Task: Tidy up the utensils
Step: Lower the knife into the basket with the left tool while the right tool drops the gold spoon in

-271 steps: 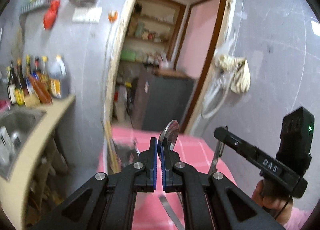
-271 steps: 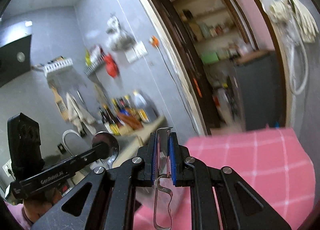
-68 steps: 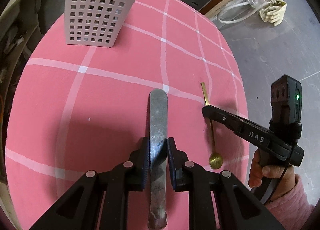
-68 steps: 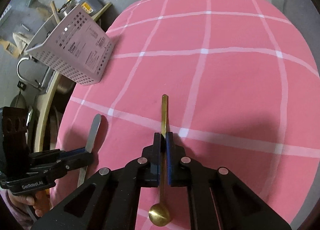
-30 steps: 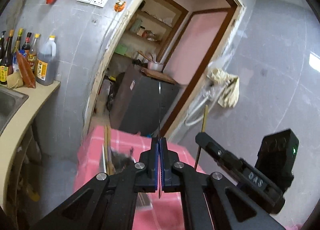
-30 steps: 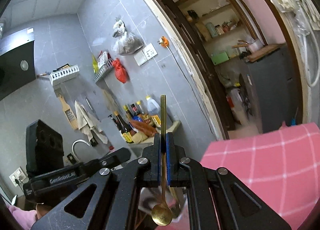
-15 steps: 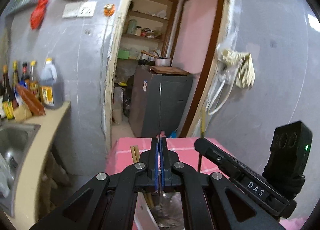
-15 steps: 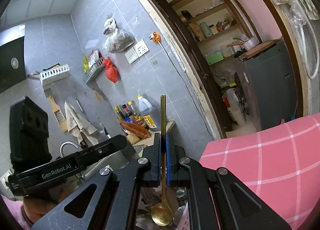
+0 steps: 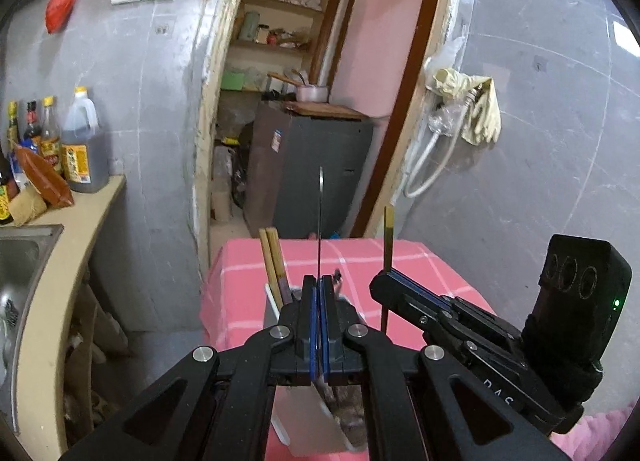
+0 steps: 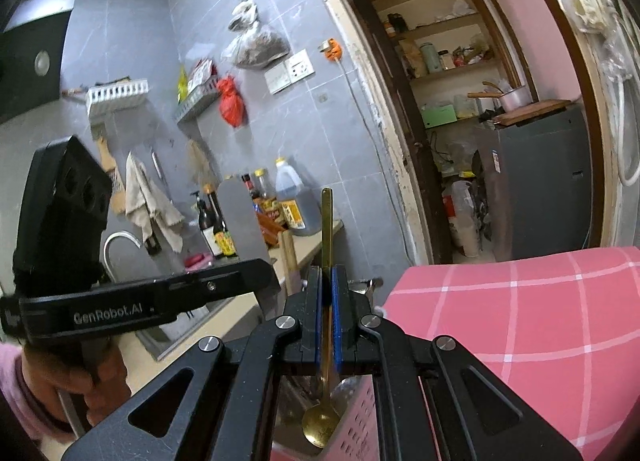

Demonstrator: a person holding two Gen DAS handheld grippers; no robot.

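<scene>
"GenRobot.AI" on left gripper (image 10: 264,273); "DAS" on right gripper (image 9: 384,285)

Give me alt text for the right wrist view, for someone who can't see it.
The right gripper is shut on an upright gold spoon, bowl down, over a perforated utensil holder on a pink checked tablecloth. The left gripper is alongside, a kitchen counter behind.

two tongs (image 9: 319,285), one gold spoon (image 10: 326,221), two chopsticks (image 9: 272,257), one holder (image 9: 304,425)
</scene>
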